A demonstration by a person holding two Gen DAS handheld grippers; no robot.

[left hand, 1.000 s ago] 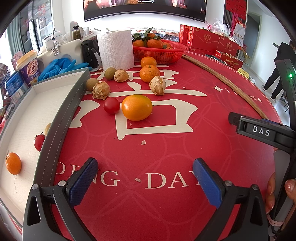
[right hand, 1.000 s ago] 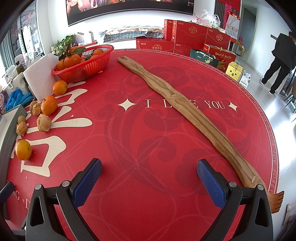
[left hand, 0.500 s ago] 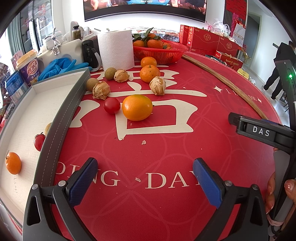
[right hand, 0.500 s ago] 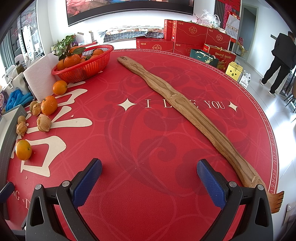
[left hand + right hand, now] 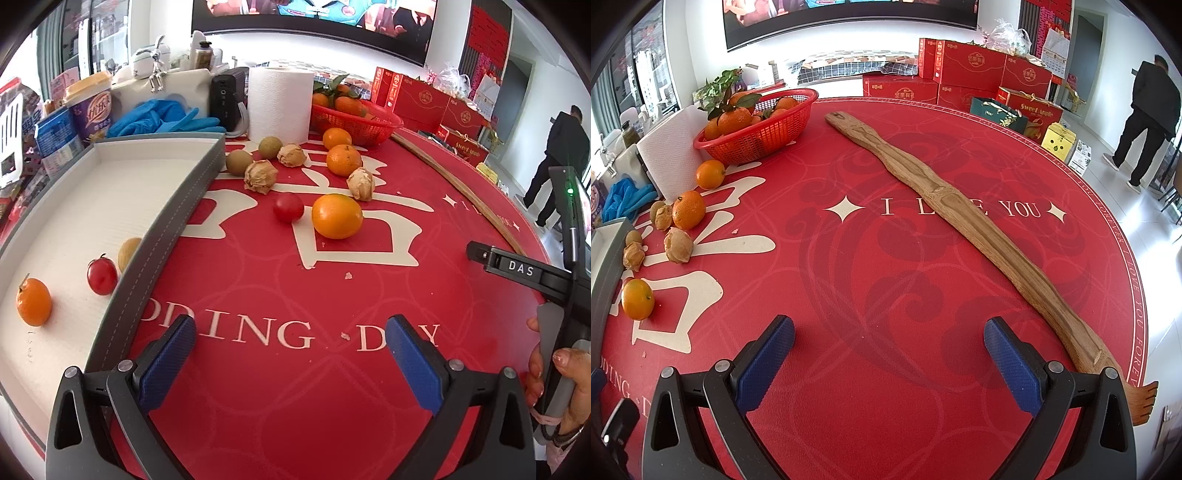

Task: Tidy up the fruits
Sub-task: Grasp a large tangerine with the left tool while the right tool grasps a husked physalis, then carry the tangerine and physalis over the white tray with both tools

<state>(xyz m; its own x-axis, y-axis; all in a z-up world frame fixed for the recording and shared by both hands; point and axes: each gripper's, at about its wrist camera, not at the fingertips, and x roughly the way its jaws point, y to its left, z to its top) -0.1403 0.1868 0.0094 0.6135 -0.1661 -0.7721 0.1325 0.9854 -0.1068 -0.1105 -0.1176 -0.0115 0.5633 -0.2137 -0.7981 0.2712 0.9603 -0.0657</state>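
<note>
Sorting loose fruit off the red counter (image 5: 295, 387) into the white tray (image 5: 74, 206) at left, which already holds an orange, a tomato and a brownish fruit; left gripper (image 5: 291, 354) and right gripper (image 5: 888, 354) both hover empty, jaws wide. Judged next pick is the big orange (image 5: 337, 216) mid-counter, so bring the left jaws level around its widest part, clear of the cherry tomato (image 5: 288, 207) just beside it on the left, then squeeze gently and set it low in the tray.
</note>
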